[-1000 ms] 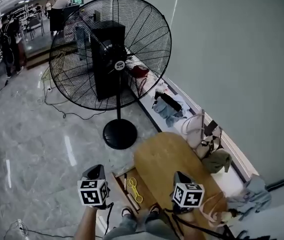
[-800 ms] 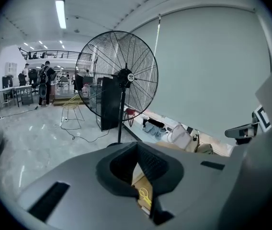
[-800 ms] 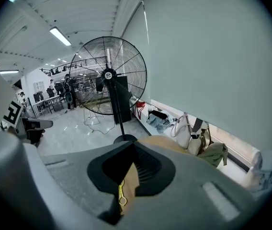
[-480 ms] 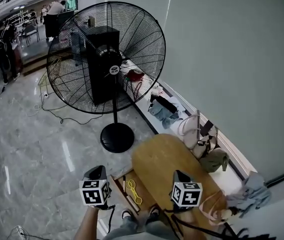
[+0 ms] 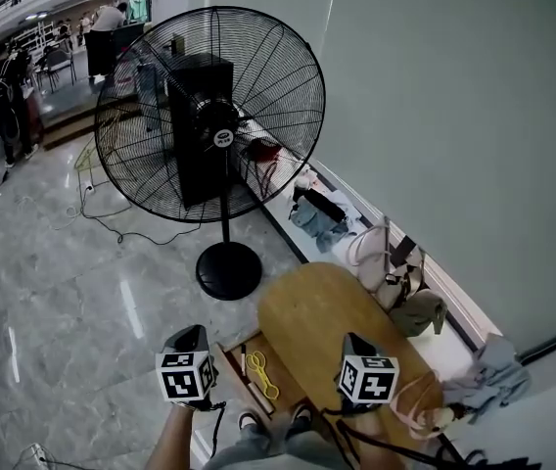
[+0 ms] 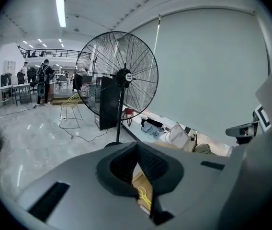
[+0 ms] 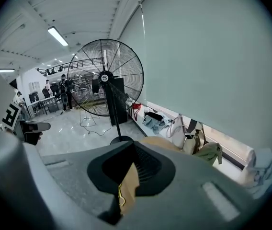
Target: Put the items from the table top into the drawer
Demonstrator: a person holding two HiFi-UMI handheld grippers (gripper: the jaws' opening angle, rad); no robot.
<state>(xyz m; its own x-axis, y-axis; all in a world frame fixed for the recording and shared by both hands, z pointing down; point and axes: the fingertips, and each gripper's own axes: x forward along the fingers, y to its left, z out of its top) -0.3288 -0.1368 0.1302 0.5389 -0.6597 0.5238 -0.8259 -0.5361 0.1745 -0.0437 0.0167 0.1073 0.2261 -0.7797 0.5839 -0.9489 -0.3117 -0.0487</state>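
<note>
Left gripper (image 5: 188,339) hangs by the open drawer (image 5: 229,350) with a yellow item (image 5: 261,371) inside, right gripper (image 5: 354,347) over the worktop (image 5: 322,306), both jaws clenched empty.

Left gripper (image 5: 189,333) and right gripper (image 5: 352,344) are grey-bodied, each topped by a white cube (image 5: 182,376) with black square markers. A black cable (image 5: 213,427) trails from the left one. The person wears blue-grey jeans (image 5: 258,448) and dark shoes (image 5: 249,418).

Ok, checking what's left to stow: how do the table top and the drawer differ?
The table top is oval; the drawer is rectangular. The table top shows nothing on its visible part; the drawer stands open and holds a yellow item. Both look like light brown wood.
</note>
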